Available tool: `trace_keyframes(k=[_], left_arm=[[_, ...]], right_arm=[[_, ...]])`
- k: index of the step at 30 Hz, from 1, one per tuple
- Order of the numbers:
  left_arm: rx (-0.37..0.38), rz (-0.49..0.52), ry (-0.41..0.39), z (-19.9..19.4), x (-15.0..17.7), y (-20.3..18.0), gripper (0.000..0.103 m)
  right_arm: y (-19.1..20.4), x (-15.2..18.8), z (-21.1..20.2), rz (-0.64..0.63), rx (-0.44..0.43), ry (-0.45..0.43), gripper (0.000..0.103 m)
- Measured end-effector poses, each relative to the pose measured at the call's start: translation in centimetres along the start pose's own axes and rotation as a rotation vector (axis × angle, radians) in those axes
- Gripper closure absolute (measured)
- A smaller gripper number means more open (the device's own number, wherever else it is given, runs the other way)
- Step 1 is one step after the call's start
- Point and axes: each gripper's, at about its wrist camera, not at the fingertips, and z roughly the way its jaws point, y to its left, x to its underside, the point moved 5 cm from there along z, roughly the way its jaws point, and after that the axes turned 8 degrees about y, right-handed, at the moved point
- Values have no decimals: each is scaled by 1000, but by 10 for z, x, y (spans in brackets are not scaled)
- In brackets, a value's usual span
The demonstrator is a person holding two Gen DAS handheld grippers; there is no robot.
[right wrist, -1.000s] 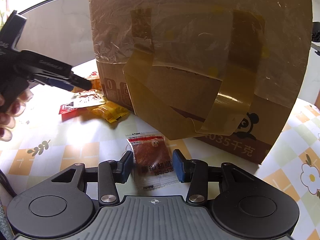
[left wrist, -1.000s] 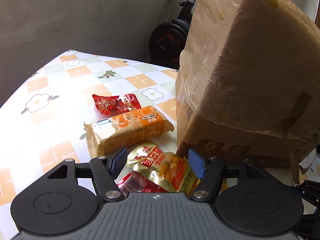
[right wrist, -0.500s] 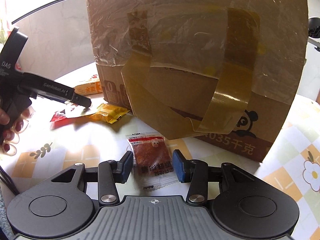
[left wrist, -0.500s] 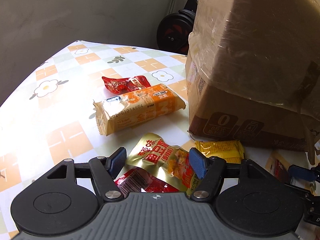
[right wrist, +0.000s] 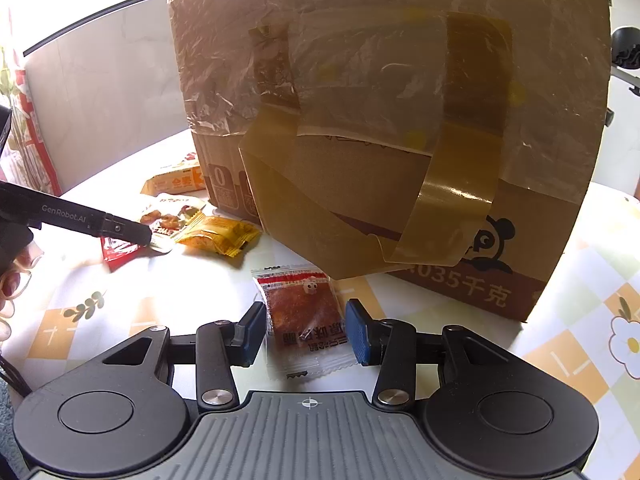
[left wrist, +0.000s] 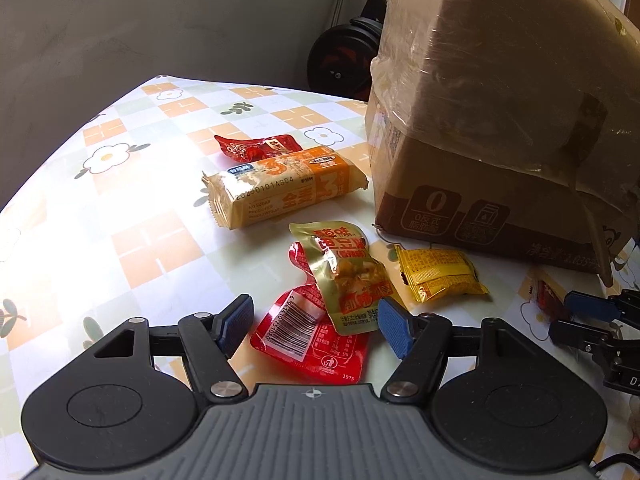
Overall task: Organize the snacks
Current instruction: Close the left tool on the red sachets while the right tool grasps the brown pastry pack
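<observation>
The left tongs (left wrist: 316,322), spread, are now found nearer a gold pouch (left wrist: 346,276) overlapping a red packet (left wrist: 312,340) on the surface (left wrist: 152,248); the right tongs (right wrist: 306,330), unmoved, are parted around a clear packet (right wrist: 306,320), untouching.

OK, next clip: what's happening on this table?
A person holds two grippers over loose snacks beside a taped cardboard box. The left gripper is open around a gold packet lying on a red one. The right gripper straddles a clear packet flat on the tablecloth, not visibly squeezing it.
</observation>
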Motion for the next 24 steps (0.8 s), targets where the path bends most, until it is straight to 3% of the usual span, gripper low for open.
trace_keyframes(k=[5,9,24], left_arm=[[37,-19,-63,-9,-13,-8,34],[59,-12,-47,-1,-22,-21,51],[-7,57,-43,33,-30,-32,52]], right_arm=[[1,0,0,2,-1,0,63],[1,0,-1,3,-3,0,63],[1,-1,-1,15,-10,-2,62]])
